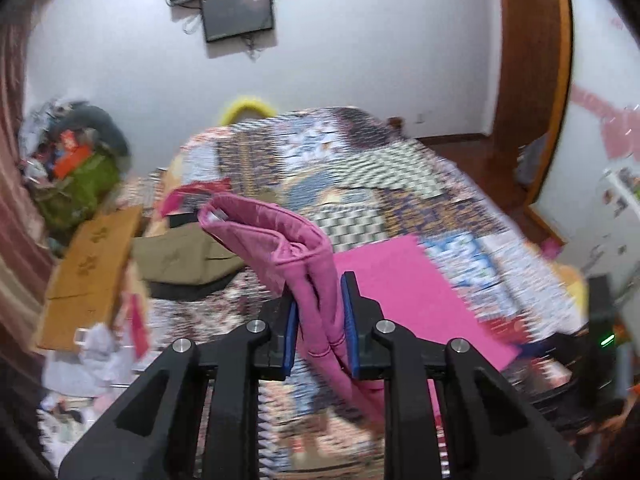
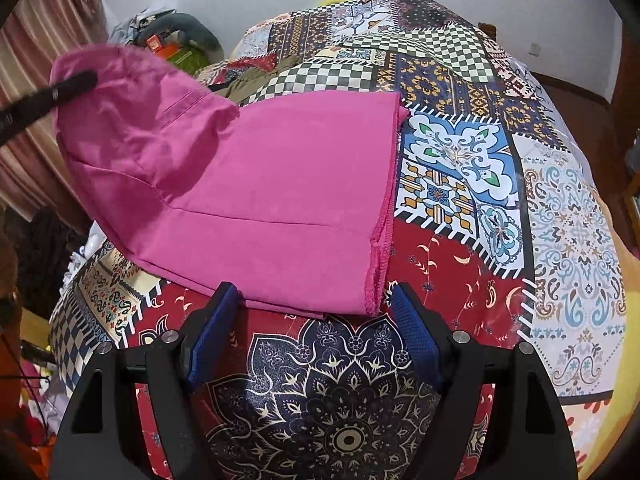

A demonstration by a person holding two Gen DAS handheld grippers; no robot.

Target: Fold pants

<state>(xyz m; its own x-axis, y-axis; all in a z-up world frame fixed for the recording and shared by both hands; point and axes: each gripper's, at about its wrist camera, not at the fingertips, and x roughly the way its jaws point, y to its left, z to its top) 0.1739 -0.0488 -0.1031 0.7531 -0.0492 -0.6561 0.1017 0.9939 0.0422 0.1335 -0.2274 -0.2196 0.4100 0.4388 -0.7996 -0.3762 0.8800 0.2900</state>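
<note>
Pink pants (image 2: 256, 184) lie on the patchwork bedspread (image 2: 460, 168), hems at the right, near my right gripper. My left gripper (image 1: 320, 320) is shut on the pants' waistband end (image 1: 296, 256) and holds it lifted above the bed; the left gripper also shows in the right wrist view (image 2: 60, 90) at the upper left. My right gripper (image 2: 312, 336) is open and empty, low over the bedspread just in front of the pants' near edge.
An olive garment (image 1: 184, 256) lies on the bed's far left. A cardboard box (image 1: 88, 268) and a cluttered pile with a green bag (image 1: 80, 188) stand left of the bed. A wooden door (image 1: 528, 80) is at the right, screens (image 1: 236, 12) on the wall.
</note>
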